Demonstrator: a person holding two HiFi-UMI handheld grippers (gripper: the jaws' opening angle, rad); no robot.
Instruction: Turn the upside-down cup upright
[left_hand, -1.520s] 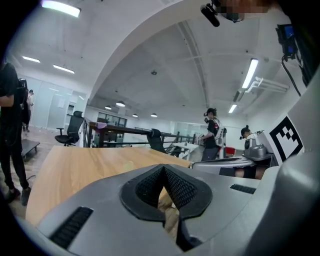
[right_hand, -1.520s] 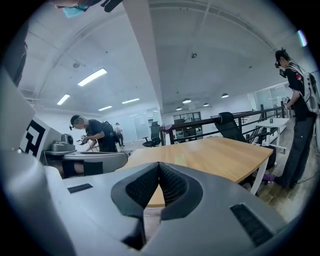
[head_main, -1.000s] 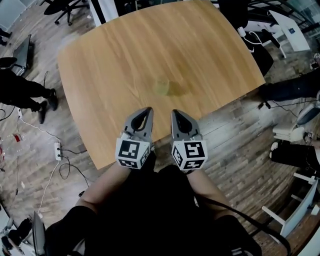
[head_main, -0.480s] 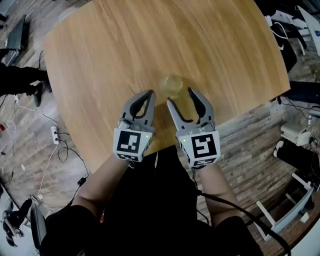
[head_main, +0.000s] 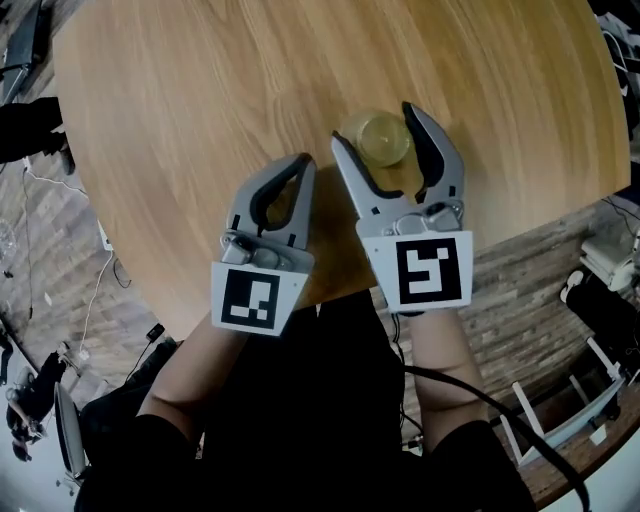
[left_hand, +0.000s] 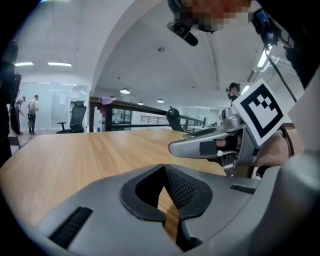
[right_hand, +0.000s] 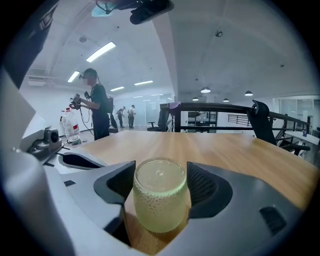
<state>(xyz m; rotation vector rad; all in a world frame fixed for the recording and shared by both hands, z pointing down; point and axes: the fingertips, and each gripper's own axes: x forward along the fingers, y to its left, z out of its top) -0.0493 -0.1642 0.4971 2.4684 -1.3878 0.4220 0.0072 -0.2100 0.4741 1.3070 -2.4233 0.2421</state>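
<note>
A translucent yellow-green cup (head_main: 377, 140) stands upside down on the wooden table (head_main: 180, 120), near its front edge. My right gripper (head_main: 375, 125) reaches over that edge. Its jaws are opening and stand on either side of the cup, low by the table. In the right gripper view the cup (right_hand: 160, 200) fills the space between the two pads; I see no pad pressing on it. My left gripper (head_main: 301, 163) hovers just left of the right one, shut and empty. In the left gripper view its tips (left_hand: 165, 169) meet above the tabletop (left_hand: 75, 155).
The table's curved front edge (head_main: 330, 290) runs under both grippers. Wood floor with cables (head_main: 40, 200) lies to the left. In the right gripper view a person (right_hand: 97, 112) stands beyond the far left of the table, with a water bottle (right_hand: 70, 125) near them.
Both grippers have come forward and down over the table. The right gripper's jaws went from shut to wide apart and now straddle the cup. The left stayed shut.
</note>
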